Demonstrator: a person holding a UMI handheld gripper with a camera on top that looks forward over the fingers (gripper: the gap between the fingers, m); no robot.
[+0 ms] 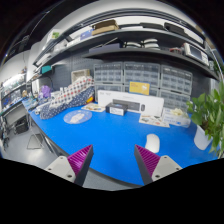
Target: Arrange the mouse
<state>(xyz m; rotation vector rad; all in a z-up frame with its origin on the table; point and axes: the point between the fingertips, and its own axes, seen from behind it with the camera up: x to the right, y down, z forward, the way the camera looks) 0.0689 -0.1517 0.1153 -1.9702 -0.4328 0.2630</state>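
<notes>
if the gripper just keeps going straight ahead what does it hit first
Most likely the blue mat on the table, bare just ahead of the open gripper. The white mouse sits slightly right of that line, though depth is unclear.

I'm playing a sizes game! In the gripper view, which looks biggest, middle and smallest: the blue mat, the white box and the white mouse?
1. blue mat, by far the largest.
2. white box.
3. white mouse, though it lies nearer the camera than the box.

The gripper is open, holding nothing.

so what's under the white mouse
The white mouse sits directly on the blue mat, beyond the open gripper. The tabletop beneath the mat is covered there, so it can't be seen.
</notes>
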